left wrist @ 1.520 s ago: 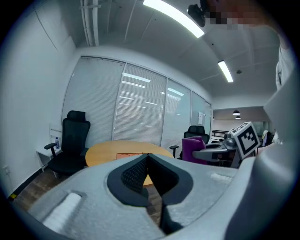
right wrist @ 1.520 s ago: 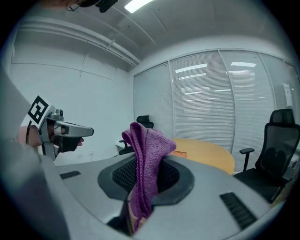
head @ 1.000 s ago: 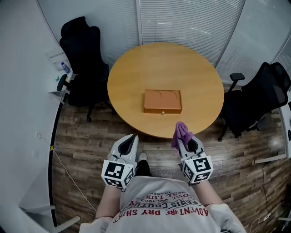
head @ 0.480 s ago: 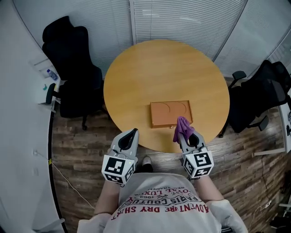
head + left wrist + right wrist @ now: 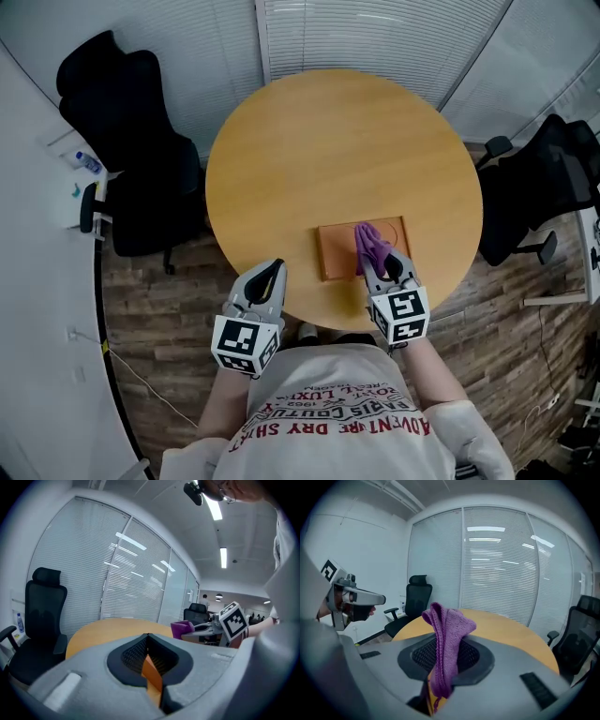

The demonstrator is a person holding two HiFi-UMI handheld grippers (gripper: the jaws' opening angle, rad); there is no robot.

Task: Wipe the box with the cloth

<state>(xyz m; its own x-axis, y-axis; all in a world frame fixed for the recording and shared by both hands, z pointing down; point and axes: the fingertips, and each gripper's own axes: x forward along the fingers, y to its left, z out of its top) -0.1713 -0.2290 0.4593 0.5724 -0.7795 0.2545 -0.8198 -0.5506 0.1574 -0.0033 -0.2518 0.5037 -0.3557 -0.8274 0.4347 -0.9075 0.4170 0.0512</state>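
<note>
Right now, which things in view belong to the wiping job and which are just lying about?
Job: purple knitted cloth, clamped in the right gripper; flat orange-brown box on the round wooden table.
Lying about: black office chairs, left and right; small bottle on the white ledge; left gripper, shut and empty.

We record a white T-shirt (image 5: 343, 417) with red lettering across the chest. The left gripper (image 5: 273, 273) and right gripper (image 5: 382, 268) are grey moulded shells; the jaws sit in black mesh-textured recesses. Each carries a white cube (image 5: 245, 347) printed with black square markers.
</note>
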